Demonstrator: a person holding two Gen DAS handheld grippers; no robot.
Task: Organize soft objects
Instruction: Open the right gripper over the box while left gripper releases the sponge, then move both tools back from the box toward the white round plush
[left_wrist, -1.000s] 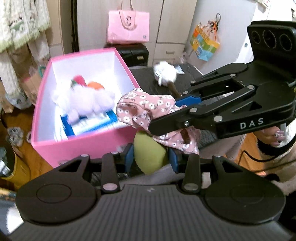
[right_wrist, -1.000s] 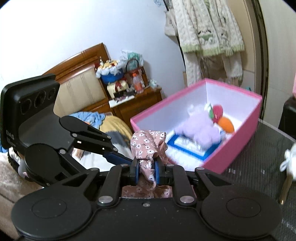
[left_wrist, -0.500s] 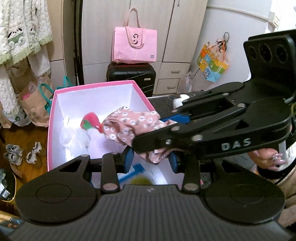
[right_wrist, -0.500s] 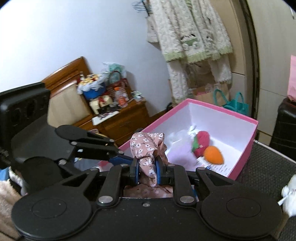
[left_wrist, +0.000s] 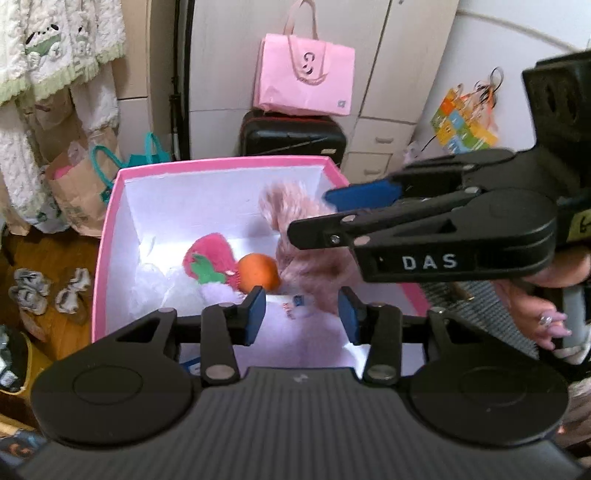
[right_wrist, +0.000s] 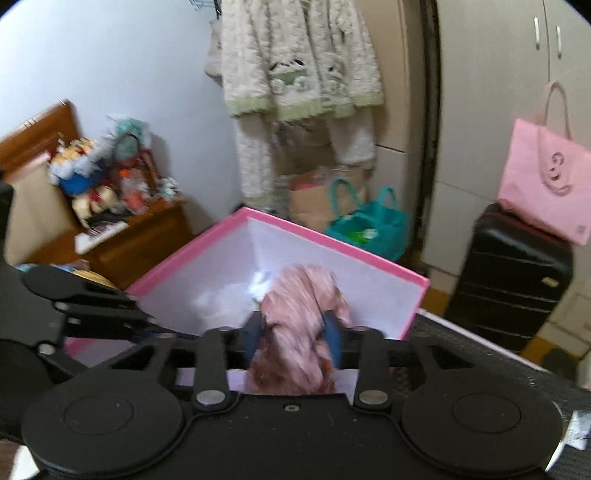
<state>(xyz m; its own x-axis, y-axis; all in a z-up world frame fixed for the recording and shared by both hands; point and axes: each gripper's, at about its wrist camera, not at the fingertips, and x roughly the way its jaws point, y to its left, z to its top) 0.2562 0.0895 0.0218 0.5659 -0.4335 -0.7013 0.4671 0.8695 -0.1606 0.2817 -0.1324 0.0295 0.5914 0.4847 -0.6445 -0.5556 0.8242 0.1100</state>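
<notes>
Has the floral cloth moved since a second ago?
Yes. The floral cloth has gone from outside the pink box's near corner to over its inside, above the orange toy, between the right gripper's fingers.

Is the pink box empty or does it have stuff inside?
Not empty. The pink box holds a strawberry plush, an orange plush and white fluffy things.

Soft floral cloth (right_wrist: 299, 328) hangs over a matt pink cardboard box (left_wrist: 110, 229) beside fuzzy plush toys (left_wrist: 210, 258).
</notes>
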